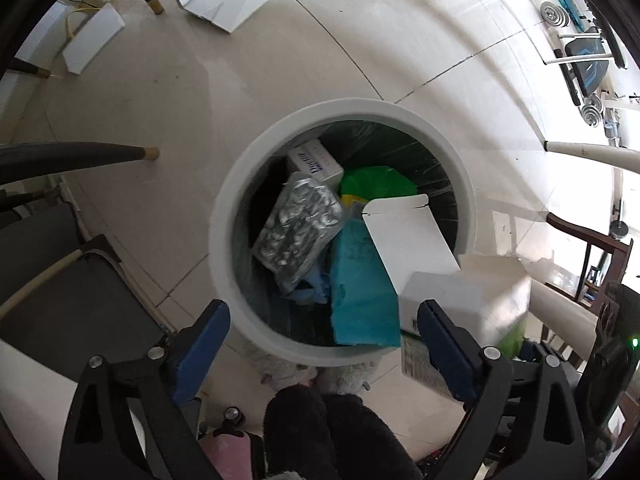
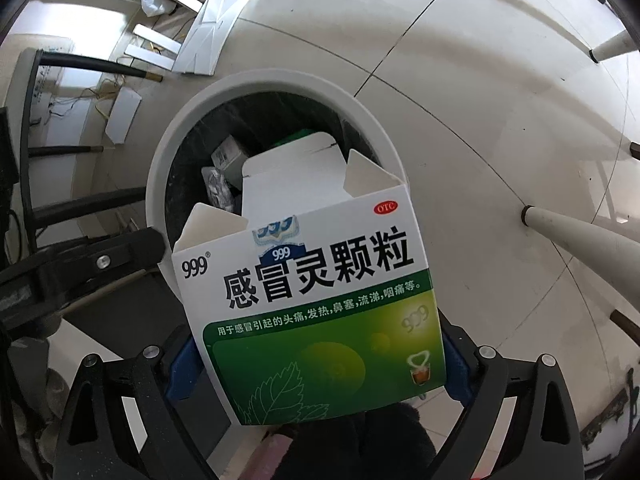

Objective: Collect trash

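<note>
Right now your right tool (image 2: 316, 364) clamps the green-and-white medicine box (image 2: 312, 304), flaps open, above the near rim of the round white trash bin (image 1: 240, 184). Your left tool (image 1: 324, 332) gapes wide and holds nothing, over the bin's foil pack (image 1: 296, 224) and teal wrapper (image 1: 360, 292).

Looking straight down into a round white bin (image 1: 224, 216) with a dark liner, sitting on the pale tiled floor (image 1: 168, 96). Inside: a silver blister pack (image 1: 298, 226), a teal bag (image 1: 362, 292), something green (image 1: 376, 182) and a small white carton (image 1: 316, 160). The left gripper (image 1: 320, 330) hangs wide open over the near rim, nothing in it. A white box (image 1: 464, 292) with its flap open pokes in at the right edge.
</note>
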A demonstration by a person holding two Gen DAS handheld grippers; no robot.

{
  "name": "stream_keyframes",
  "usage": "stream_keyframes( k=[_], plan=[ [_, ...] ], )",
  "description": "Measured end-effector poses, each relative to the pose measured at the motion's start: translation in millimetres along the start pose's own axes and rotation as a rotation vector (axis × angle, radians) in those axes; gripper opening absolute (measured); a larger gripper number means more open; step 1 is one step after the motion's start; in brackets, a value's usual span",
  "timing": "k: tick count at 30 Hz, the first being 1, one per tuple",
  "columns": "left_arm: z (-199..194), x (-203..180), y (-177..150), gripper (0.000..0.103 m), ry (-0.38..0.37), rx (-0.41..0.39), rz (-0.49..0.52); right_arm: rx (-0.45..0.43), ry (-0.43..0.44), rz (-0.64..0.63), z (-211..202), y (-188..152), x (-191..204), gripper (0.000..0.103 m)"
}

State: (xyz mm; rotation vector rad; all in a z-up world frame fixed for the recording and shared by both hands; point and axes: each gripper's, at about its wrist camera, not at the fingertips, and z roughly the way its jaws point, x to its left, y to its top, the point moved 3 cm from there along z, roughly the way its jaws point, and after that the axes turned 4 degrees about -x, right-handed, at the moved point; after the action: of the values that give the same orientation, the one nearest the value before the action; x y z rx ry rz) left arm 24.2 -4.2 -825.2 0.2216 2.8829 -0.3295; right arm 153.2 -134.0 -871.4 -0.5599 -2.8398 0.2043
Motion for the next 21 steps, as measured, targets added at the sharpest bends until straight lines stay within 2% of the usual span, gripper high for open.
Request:
stream_keyframes(
  k=[1,12,17,21],
  plan=[
    [-2,3,-1,0.096,0.006,-0.005,-0.003,0.006,-0.006,-0.005,1,0,2,0.103],
    [-57,17,-30,0.096,0.126,-0.134,-0.013,-0.034,-0.043,-0.045,-31,-17,20,0.103],
    [-103,9,-55,0.096,0.188,-0.19,0.004,-0.07,-0.077,-0.055,-74,-32,24,0.103],
    [-145,0,-80,0.096,0.2,-0.213,0.0,-0.104,-0.094,-0.055,-122,-47,25,0.103]
  ],
)
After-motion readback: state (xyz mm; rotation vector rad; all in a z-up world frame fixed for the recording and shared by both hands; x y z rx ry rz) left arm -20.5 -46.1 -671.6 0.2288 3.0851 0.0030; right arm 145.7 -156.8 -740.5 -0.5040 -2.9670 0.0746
